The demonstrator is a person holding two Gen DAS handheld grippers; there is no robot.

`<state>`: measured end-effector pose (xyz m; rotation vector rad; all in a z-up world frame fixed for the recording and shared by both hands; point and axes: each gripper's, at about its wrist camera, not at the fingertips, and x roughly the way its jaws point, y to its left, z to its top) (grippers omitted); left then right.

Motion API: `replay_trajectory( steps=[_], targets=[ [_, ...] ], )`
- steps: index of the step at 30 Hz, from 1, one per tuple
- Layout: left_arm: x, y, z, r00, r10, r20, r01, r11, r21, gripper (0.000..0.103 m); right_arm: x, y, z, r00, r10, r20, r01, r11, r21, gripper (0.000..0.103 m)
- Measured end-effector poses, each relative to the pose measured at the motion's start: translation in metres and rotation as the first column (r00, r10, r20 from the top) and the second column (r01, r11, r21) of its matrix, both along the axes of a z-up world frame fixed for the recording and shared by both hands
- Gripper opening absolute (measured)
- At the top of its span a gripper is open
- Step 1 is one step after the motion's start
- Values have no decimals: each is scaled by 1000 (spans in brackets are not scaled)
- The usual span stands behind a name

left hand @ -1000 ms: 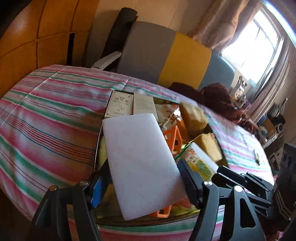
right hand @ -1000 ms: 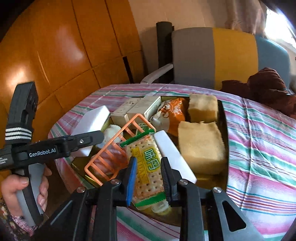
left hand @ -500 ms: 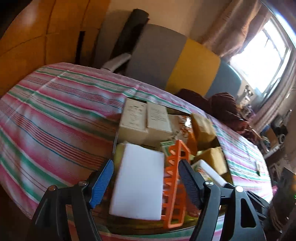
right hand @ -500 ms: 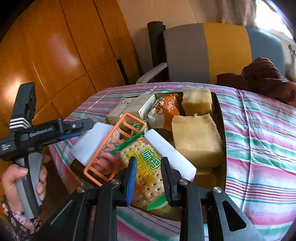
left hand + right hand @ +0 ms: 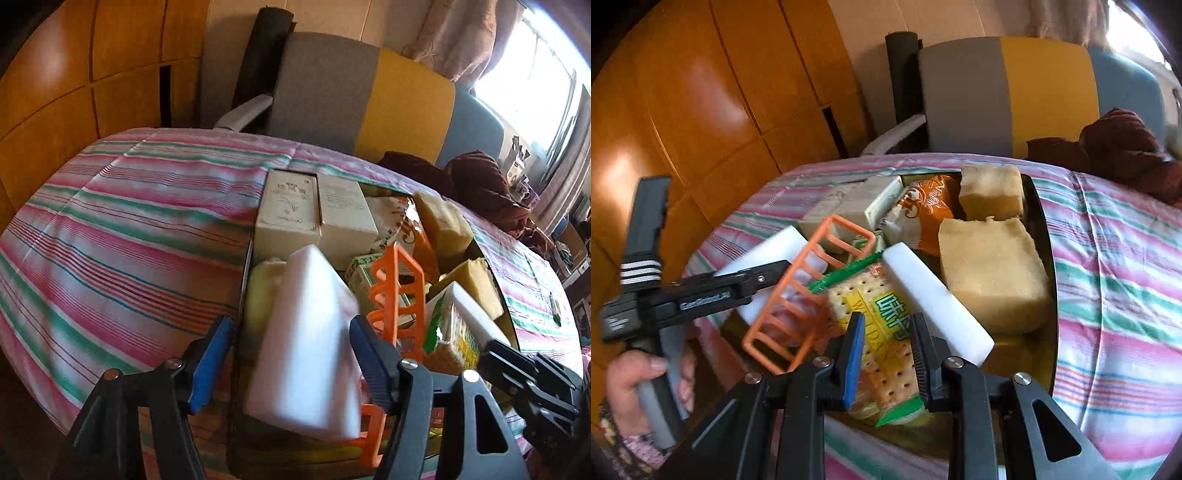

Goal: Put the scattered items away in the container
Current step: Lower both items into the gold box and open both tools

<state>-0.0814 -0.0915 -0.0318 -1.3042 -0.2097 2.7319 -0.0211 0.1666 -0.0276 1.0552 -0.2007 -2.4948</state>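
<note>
A pink, green and white striped cloth-covered table carries a shallow dark rectangular container, taken here as the reference point. Behind the container stands a grey, yellow and blue padded chair, with a dark red-brown garment heaped at the table's far right edge. Inside the container, two tan rough-surfaced sponge blocks occupy its right side, one behind the other. Two cream printed cardboard boxes lie side by side at its far left corner. A white foam block leans tilted over the container's near left edge; the left gripper brackets it, jaws spread wide, the right pad close against the block and the left pad clear of it; whether it is held cannot be determined. An orange plastic wire rack stands tilted in the container's left half, just beside the foam block. A second white foam bar lies diagonally at the container's centre. An orange crinkled snack packet sits at the far centre. A yellow and green cracker packet lies at the near centre; the right gripper has its jaws narrowed on either side of it, contact unclear. A person's hand grips the left tool's handle.
</note>
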Motion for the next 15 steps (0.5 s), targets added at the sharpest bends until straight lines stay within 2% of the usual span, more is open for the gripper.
replay_trajectory(
  steps=[3, 7, 9, 12, 15],
  targets=[
    [10, -11, 12, 996, 67, -54, -67, 998, -1, 67, 12, 12, 5, 999, -26, -29, 25, 999, -40, 27],
    [15, -14, 21, 992, 88, -85, -87, 996, 11, 67, 23, 26, 9, 998, -57, -38, 54, 996, -77, 28],
    [13, -9, 17, 996, 65, -59, -65, 998, 11, 66, 26, 34, 9, 996, -78, -37, 74, 992, -99, 28],
    [14, 8, 8, 1000, -22, -15, 23, 999, 39, 65, 32, 43, 8, 995, -95, -37, 90, 990, -111, 28],
    [13, 20, 1, 999, -51, 8, 51, 999, 15, 64, 37, 54, 7, 993, -112, -33, 107, 985, -134, 28]
  ],
)
